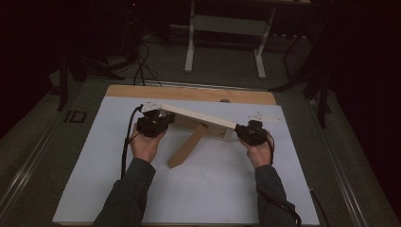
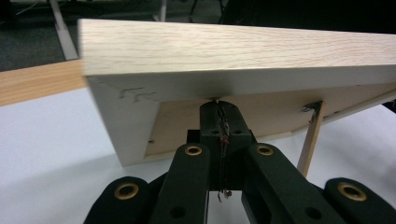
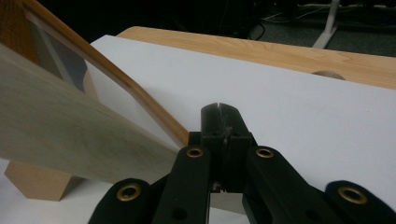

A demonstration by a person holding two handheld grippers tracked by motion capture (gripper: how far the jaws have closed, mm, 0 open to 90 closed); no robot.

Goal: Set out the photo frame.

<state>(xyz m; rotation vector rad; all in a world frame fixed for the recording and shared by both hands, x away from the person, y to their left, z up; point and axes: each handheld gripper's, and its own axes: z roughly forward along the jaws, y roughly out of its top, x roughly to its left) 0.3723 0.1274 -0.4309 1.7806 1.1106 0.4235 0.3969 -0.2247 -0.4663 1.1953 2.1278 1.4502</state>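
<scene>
Hands (image 1: 145,144) low at board (image 1: 198,117) ends

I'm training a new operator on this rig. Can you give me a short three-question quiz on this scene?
1. True or false: the left gripper has its jaws shut.
2. What does the wooden panel structure stand on: A) bare floor, B) white sheet, C) metal tray?
3. Which gripper is at the structure's right end in the high view?

Key: 1. True. 2. B. 3. The right gripper.
</scene>
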